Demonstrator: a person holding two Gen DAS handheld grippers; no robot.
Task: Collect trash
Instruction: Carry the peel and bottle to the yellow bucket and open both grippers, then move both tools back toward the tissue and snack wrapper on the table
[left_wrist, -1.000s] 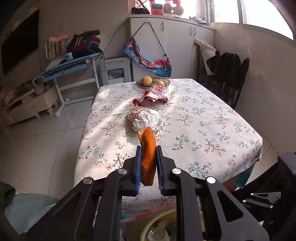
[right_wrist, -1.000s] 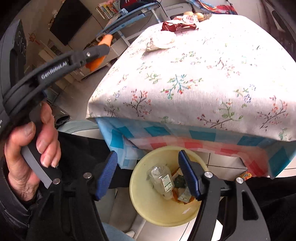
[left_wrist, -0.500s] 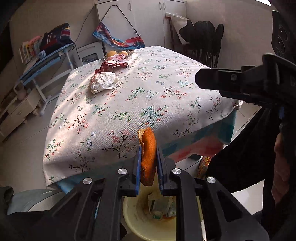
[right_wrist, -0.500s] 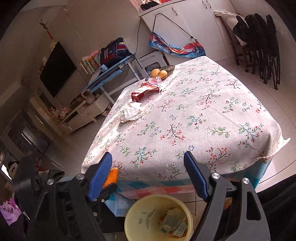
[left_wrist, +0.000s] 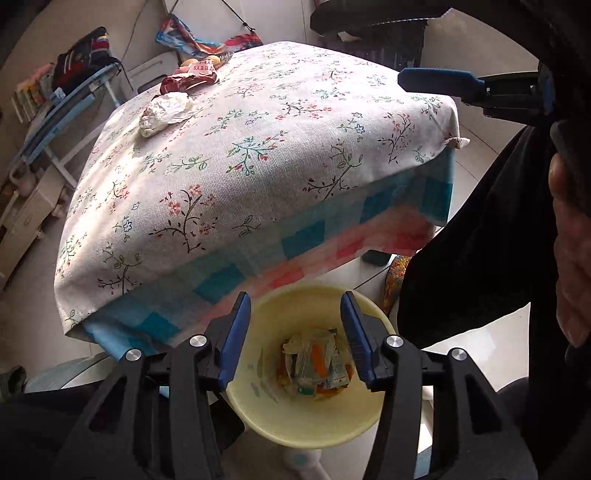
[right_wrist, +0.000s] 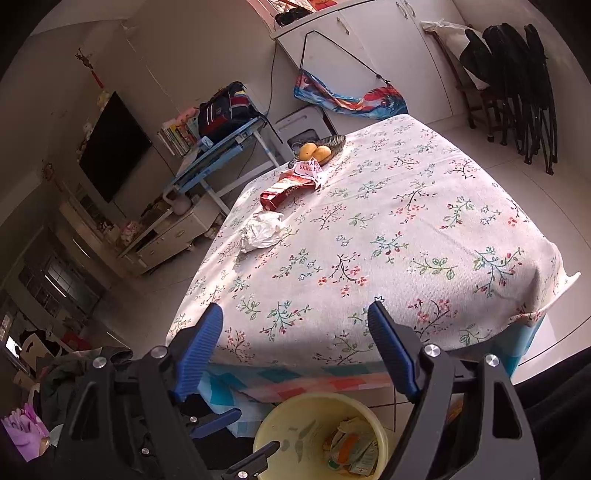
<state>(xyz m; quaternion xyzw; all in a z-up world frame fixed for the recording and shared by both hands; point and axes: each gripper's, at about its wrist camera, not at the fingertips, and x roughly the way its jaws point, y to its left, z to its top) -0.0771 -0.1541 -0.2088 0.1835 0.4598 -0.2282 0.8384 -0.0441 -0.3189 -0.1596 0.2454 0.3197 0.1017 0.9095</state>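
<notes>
Plainly the room's biggest thing was the table (right_wrist: 406, 229) under its flowered cloth, with a checked blue and pink layer hanging below the near edge. At its foot, on the floor and partly under that edge, stood the pale yellow bin (left_wrist: 306, 417), already holding a heap of wrappers and scraps.

The left gripper (left_wrist: 293, 338) hung directly over the bin's mouth, its blue pads spread wide and nothing between them. Half a second earlier those same pads had been pinched on an orange peel; now an orange strip (left_wrist: 317, 363) lay among the rubbish at the bottom, so I took it that the peel had just been dropped in. That piece of the job looked finished.

The right gripper (right_wrist: 295, 332) was raised higher, pointed out across the tabletop, its fingers also wide apart and empty.

What was left sat well back on the cloth: a crumpled white wad (right_wrist: 262, 230) nearest, then a red snack wrapper (right_wrist: 286, 190) just beyond it, its far end close to a shallow basket of fruit (right_wrist: 321, 149). The fruit looked whole and was probably not rubbish. I judged the white wad the likely next pickup, and either hand was free to reach for it, though it would be a long stretch from the bin.
</notes>
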